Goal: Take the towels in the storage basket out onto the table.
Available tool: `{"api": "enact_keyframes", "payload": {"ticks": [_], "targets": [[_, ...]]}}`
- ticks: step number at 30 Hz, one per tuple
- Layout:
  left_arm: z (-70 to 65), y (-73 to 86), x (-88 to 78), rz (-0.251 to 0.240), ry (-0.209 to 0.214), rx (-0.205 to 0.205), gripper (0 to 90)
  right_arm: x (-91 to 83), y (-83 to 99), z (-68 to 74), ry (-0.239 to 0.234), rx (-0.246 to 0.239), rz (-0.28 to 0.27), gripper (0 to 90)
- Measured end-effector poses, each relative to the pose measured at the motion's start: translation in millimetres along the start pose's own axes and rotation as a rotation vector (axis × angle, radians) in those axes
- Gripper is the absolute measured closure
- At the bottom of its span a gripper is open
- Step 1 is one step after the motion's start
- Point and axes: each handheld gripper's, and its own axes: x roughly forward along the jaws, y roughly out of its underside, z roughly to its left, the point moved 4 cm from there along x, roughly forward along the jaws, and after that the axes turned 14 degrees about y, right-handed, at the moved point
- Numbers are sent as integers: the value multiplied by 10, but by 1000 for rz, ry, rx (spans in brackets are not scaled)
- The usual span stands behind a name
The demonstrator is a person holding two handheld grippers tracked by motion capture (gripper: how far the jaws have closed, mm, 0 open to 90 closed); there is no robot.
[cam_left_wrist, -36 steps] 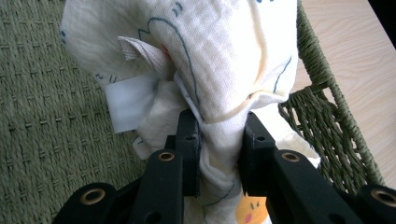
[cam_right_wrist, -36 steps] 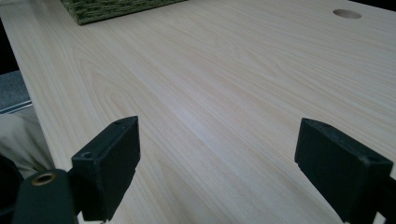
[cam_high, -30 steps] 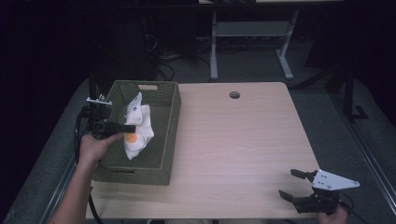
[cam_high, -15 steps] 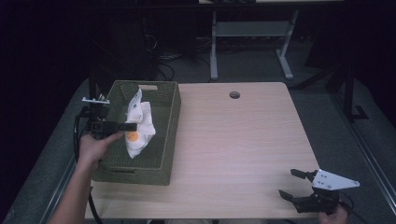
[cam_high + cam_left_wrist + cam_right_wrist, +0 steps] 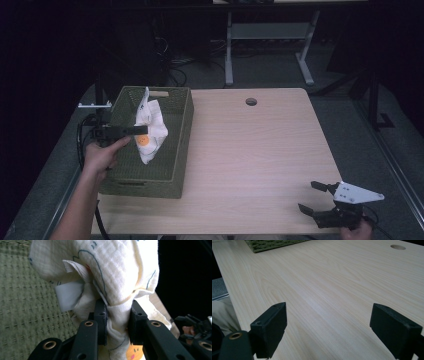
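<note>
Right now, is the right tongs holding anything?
No, the right tongs stand wide open over the bare wooden table, with nothing between the two black jaws.

Overhead camera, two low close-ups

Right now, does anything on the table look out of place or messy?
Nothing looks spilled or damaged. The white cloth hangs bunched over the green basket, pinched in the left hand-held gripper rather than lying flat. The right hand-held gripper sits open near the table's front edge, holding nothing.
</note>
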Motion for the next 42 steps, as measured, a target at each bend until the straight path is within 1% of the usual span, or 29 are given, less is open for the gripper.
{"api": "enact_keyframes", "payload": {"ticks": [7, 8, 11, 16, 17, 21, 22, 25, 27, 29, 32, 33, 34, 35, 38, 39, 40, 42], "targets": [[-30, -23, 7, -26, 38, -9, 730, 2, -1, 0, -2, -2, -1, 138], [-33, -29, 8, -25, 46, -5, 730, 3, -1, 2, -2, -1, 1, 138], [-56, -53, 29, -25, 52, -11, 730, 4, -2, 2, -3, -3, -1, 138], [-138, -121, 95, -25, 76, 4, 730, -5, 0, 4, -7, 2, 0, 138], [-158, -135, 116, -29, 88, 6, 730, -5, 0, 4, -7, 3, 0, 138], [-205, -167, 166, -15, 94, 13, 730, -6, -5, 0, -8, 4, -4, 138], [-217, -174, 180, -17, 100, 14, 730, -2, -7, -6, -6, -4, -9, 138], [-259, -194, 222, -10, 115, 20, 730, 0, -9, -9, -5, -3, -12, 138], [-280, -201, 250, -1, 114, 22, 729, 0, -8, -6, -7, 0, -7, 138], [-299, -207, 287, -2, 123, 19, 730, 1, -8, -5, -9, 1, -6, 138], [-325, -212, 352, 17, 122, 25, 729, 2, -11, -9, -10, -5, -13, 138], [-334, -215, 367, 16, 125, 24, 729, 2, -11, -9, -11, -4, -12, 138], [-345, -222, 392, 20, 131, 33, 729, 2, -11, -9, -11, -4, -12, 138], [-364, -226, 412, 24, 133, 30, 729, 2, -12, -9, -11, -3, -13, 138], [-401, -243, 463, 35, 134, 47, 729, 2, -16, -8, -10, -1, -13, 138], [-401, -243, 463, 35, 134, 47, 729, 1, -17, -9, -10, -1, -15, 138], [-426, -250, 505, 44, 134, 45, 729, 2, -19, -13, -10, -3, -19, 138], [-442, -258, 537, 49, 137, 49, 729, 2, -20, -14, -10, -1, -17, 138]]}}
